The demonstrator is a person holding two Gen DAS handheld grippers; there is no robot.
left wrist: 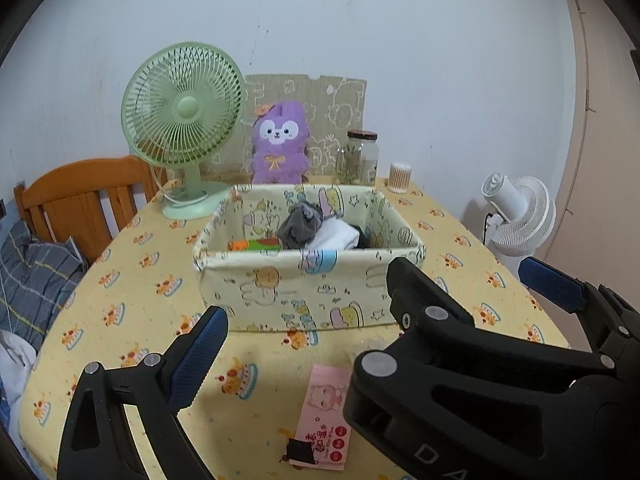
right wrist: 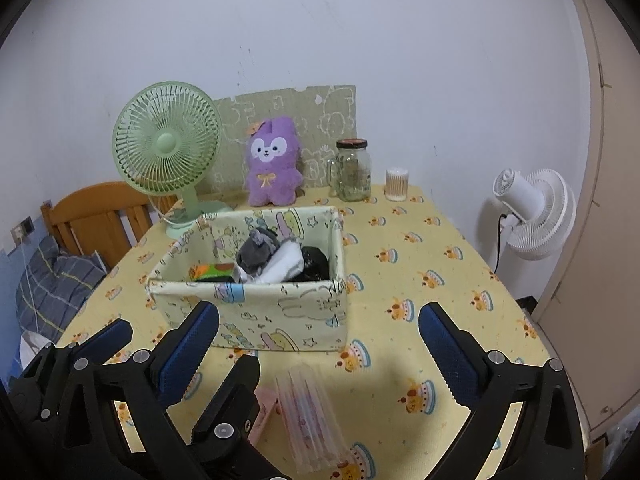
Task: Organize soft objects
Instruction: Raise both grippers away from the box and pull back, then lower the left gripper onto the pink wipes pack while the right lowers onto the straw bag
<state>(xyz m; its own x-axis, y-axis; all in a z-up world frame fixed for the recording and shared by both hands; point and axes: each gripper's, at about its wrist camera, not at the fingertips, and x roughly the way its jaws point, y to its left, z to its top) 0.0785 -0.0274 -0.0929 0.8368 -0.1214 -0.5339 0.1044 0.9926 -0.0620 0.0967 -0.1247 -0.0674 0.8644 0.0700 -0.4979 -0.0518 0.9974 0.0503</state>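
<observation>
Between pickups: both grippers, left gripper point(left wrist: 304, 354) and right gripper point(right wrist: 320, 344), spread wide and empty, fabric bin point(right wrist: 256, 304) just ahead already stuffed; next, probably closing on the pink packet point(left wrist: 326, 416) below the jaws.

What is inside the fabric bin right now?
Inside the fabric bin: a grey soft item, a white one, a black one, an orange-green item. Anything beneath them is hidden.
</observation>
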